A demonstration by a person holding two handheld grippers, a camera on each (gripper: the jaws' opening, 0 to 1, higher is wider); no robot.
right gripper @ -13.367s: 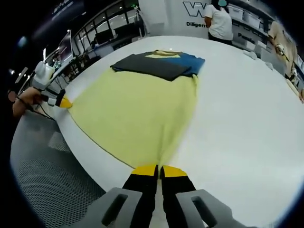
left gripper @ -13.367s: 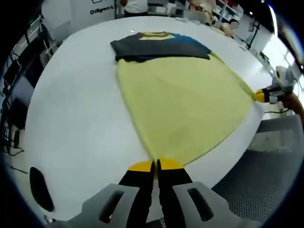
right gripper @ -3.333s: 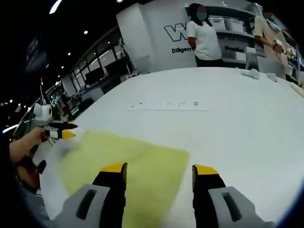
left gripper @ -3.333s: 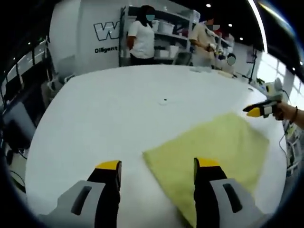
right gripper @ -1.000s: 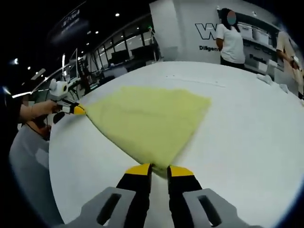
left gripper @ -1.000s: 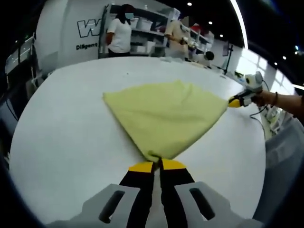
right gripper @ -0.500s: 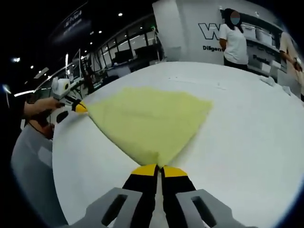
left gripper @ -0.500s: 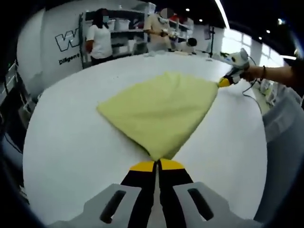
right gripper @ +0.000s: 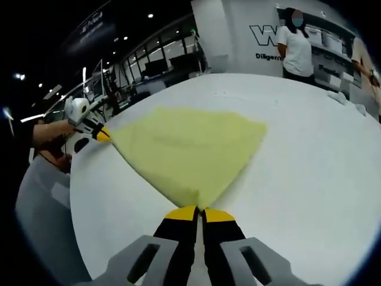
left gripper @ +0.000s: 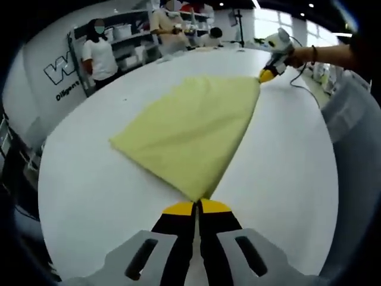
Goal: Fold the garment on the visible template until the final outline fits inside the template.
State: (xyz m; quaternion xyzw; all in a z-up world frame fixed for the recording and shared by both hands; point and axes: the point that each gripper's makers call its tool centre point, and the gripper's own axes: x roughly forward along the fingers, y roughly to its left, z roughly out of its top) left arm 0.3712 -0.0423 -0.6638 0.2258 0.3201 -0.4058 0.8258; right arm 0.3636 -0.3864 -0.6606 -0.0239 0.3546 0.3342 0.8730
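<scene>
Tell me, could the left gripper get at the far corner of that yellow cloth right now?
Probably not: the left gripper is shut on a near corner of the yellow cloth, so it must let go first.

Surroundings: open workroom with a large white table and bystanders at the far wall.

The white table (left gripper: pixel 89 190) has a rounded edge and a plain surface. Behind it stands a white wall panel (right gripper: pixel 238 30) bearing large dark lettering, partly cut off. A person in a white top (right gripper: pixel 296 44) stands before that wall; in the left gripper view the same kind of figure (left gripper: pixel 99 55) stands by shelving with white bins (left gripper: pixel 122 33). Another person (left gripper: pixel 169 24) works near the shelves. Dark glazed partitions (right gripper: pixel 149 68) run along one side.
</scene>
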